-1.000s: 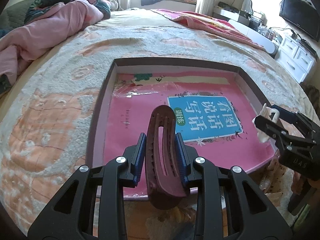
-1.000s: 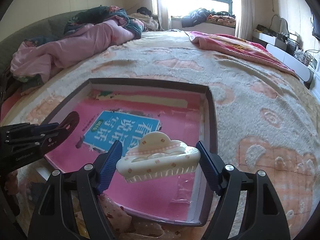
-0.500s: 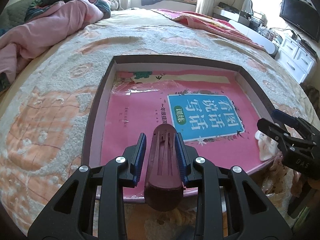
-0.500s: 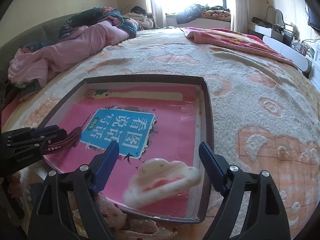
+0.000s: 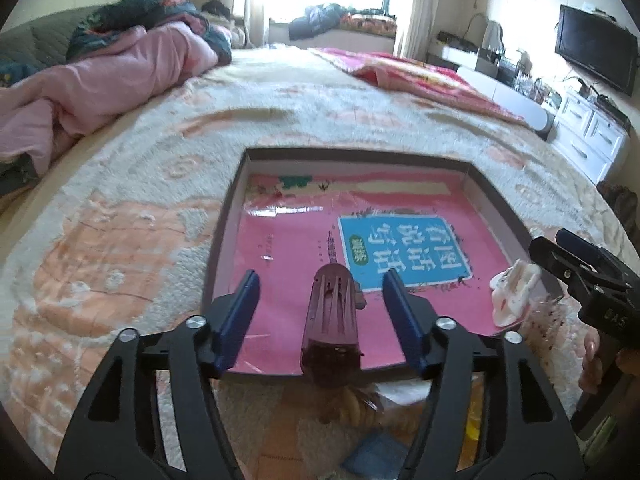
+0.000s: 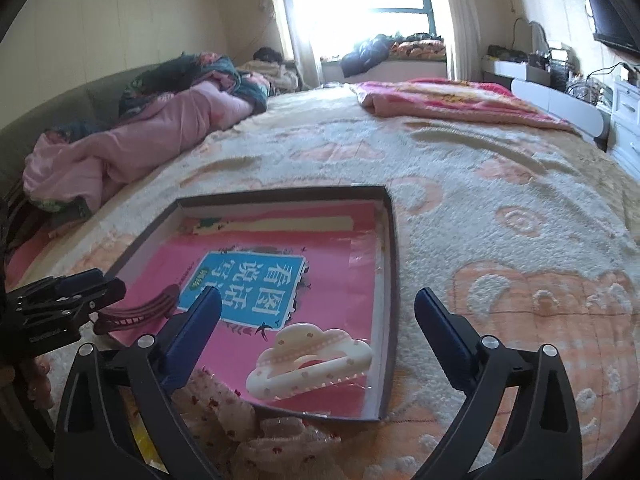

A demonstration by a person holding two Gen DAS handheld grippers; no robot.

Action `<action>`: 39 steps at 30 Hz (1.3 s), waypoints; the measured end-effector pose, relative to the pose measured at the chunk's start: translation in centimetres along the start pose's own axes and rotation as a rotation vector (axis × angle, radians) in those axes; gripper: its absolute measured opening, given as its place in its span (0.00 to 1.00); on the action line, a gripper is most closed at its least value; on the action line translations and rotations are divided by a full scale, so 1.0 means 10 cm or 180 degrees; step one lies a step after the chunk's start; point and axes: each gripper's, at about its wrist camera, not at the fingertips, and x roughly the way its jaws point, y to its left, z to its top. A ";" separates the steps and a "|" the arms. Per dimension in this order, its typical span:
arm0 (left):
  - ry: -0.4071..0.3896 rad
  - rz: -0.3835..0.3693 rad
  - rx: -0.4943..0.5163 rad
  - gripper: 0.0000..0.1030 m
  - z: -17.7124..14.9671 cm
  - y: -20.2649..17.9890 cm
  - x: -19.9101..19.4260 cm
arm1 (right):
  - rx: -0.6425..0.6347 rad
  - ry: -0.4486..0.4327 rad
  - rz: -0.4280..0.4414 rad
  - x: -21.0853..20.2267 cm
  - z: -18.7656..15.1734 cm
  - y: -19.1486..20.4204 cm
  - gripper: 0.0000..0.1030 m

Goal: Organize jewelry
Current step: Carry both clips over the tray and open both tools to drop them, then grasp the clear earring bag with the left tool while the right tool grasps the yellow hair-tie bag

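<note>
A shallow dark-rimmed box lies on the bed, holding a pink book. A maroon hair clip lies on the box's near edge between my left gripper's open jaws, untouched by them. A cream cloud-shaped hair clip lies in the box's near right corner. My right gripper is open and empty just above it.
A fluffy cream and orange blanket covers the bed. Pink bedding is heaped at the far left. Plastic bags and snack packets lie at the near edge. A TV and white cabinets stand at the right.
Both grippers have opened. The maroon clip dropped onto the box's near edge and the cream clip dropped into the box's right corner. Both grippers have drawn back a little.
</note>
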 end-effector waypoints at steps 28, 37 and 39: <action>-0.0399 -0.0058 0.0044 0.83 -0.32 0.03 -0.76 | -0.0308 -0.0366 0.0092 -0.87 -0.38 0.44 0.94; -0.0337 -0.0127 0.0052 0.83 -0.48 0.05 -0.85 | -0.0402 -0.0252 0.0204 -1.01 -0.58 0.58 0.94; -0.0320 -0.0146 0.0069 0.83 -0.52 0.04 -0.86 | -0.0429 -0.0207 0.0241 -1.02 -0.62 0.62 0.94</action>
